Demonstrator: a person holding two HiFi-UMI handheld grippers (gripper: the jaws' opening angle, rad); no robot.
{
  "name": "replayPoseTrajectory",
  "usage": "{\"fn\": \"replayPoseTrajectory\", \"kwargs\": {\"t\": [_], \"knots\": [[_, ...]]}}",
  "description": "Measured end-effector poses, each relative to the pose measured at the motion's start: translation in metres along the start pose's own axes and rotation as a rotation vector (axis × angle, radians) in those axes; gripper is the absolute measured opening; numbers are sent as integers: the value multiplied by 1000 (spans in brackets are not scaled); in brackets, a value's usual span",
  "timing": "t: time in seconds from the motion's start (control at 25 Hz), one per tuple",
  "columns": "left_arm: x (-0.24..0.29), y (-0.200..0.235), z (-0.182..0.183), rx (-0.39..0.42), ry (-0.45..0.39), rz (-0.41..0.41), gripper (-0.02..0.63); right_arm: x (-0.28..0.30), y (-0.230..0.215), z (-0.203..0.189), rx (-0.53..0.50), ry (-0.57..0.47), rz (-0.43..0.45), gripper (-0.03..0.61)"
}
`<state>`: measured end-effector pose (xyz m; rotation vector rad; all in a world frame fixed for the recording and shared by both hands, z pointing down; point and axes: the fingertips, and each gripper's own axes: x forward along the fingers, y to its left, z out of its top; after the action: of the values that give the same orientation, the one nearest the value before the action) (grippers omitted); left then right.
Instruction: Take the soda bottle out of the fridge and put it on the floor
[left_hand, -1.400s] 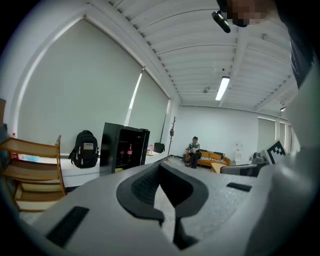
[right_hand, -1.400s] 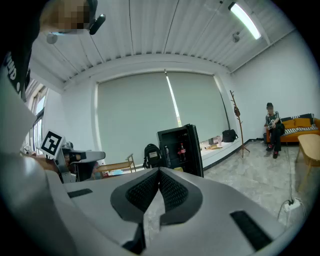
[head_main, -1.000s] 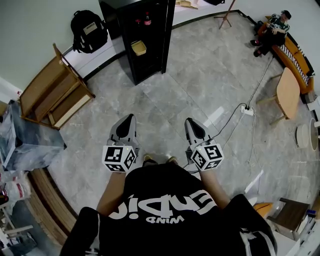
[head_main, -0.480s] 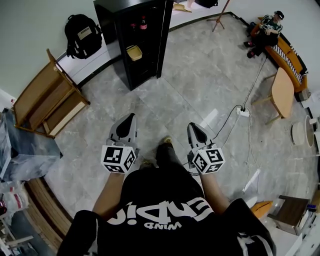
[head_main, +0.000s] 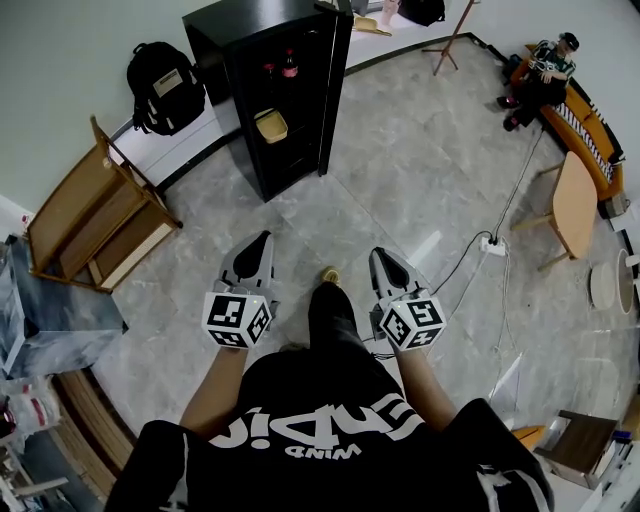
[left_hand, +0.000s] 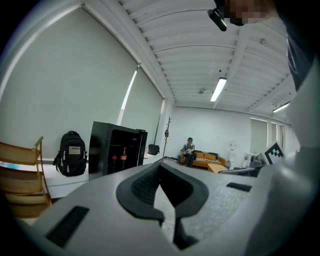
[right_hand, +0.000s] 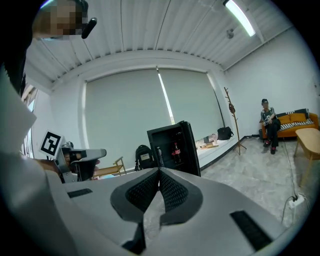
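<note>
The black fridge stands open by the far wall, a few steps ahead of me. A red-labelled soda bottle stands on its upper shelf, and a yellow item lies on a lower one. My left gripper and right gripper are held side by side at waist height, both shut and empty, pointing toward the fridge. In the left gripper view the fridge shows dark bottles beyond the closed gripper. The right gripper view shows the bottle above the closed gripper.
A black backpack leans on the wall left of the fridge, with a tipped wooden shelf unit further left. A power strip and its cable lie on the floor at right, near a wooden table. A person sits on a sofa.
The person holding the grippers has stepped forward, one leg now showing between the grippers. Both grippers stay shut and level, carried along with the body.
</note>
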<state>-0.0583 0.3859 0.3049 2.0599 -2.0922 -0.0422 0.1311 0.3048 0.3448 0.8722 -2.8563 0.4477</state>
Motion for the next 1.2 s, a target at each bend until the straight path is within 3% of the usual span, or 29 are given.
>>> {"fn": "replayPoseTrajectory", "kwargs": {"t": [0.68, 0.92, 1.2], "knots": [[213, 63, 55, -8, -49, 132, 8, 184, -138, 89, -17, 4, 110, 25], [249, 79, 65, -8, -59, 167, 8, 228, -152, 104, -28, 6, 167, 25], [287, 107, 76, -12, -47, 170, 8, 274, -163, 124, -32, -2, 163, 25]]}}
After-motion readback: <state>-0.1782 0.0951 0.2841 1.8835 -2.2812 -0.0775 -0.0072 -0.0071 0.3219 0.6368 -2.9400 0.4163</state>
